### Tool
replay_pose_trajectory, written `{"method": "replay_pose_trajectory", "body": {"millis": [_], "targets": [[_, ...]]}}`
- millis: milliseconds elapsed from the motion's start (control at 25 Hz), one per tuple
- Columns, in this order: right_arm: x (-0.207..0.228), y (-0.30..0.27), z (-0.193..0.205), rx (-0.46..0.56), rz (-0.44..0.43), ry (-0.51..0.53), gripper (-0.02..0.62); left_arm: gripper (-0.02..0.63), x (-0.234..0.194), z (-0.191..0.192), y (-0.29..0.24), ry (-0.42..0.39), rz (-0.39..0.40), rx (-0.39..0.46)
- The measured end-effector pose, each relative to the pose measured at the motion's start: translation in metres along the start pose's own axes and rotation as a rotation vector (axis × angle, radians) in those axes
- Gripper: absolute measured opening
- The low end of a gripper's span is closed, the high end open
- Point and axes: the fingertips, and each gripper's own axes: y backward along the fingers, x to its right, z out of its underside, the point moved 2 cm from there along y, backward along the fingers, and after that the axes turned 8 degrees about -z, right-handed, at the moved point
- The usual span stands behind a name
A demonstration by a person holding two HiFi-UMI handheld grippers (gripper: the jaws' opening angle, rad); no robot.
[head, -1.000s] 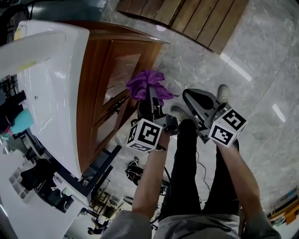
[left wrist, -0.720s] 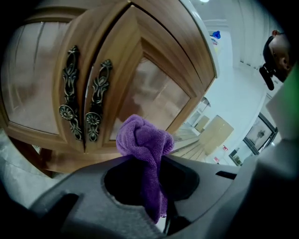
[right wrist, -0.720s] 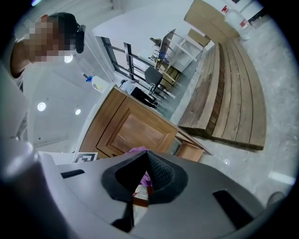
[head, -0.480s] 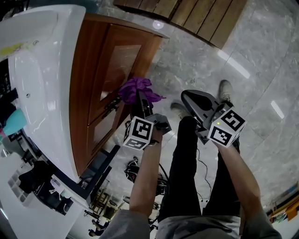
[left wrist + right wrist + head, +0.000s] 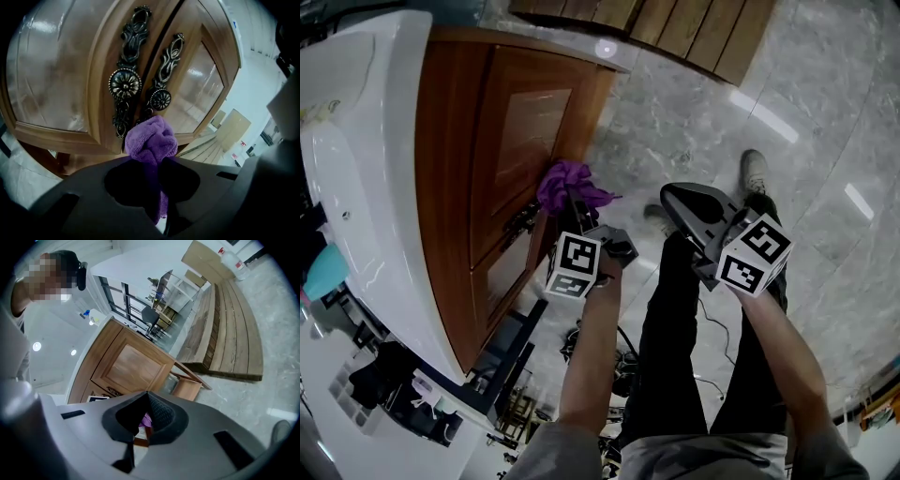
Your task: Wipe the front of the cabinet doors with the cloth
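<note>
Since a second ago, in the head view, the left tongs [image 5: 571, 204] have carried the purple cloth [image 5: 565, 185] from over the floor in toward the cabinet doors [image 5: 511, 141]. The cloth now sits at the meeting edge, just beside the handles [image 5: 523, 220]. The right tongs [image 5: 686, 201] hang to the right, well clear.

The left gripper view shows the left tongs [image 5: 154, 174] clamped on the cloth [image 5: 152, 139]. It bunches ahead of their tips, right below the two ornate handles [image 5: 125, 84].

The right gripper view shows the right tongs [image 5: 146, 414] closed and gripping nothing.

Judged from this, wiping is only just starting. The next move calls for pressing the bunch flat and sweeping it across each panel, working around the handles.
</note>
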Motion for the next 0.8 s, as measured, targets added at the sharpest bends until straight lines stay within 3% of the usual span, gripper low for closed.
{"method": "replay_pose_trajectory", "body": {"millis": [800], "targets": [[0.006,-0.007,-0.006,0.024,0.023,-0.010,0.011,0.067,-0.002,-0.007,-0.014,0.014,0.001,-0.017]]}}
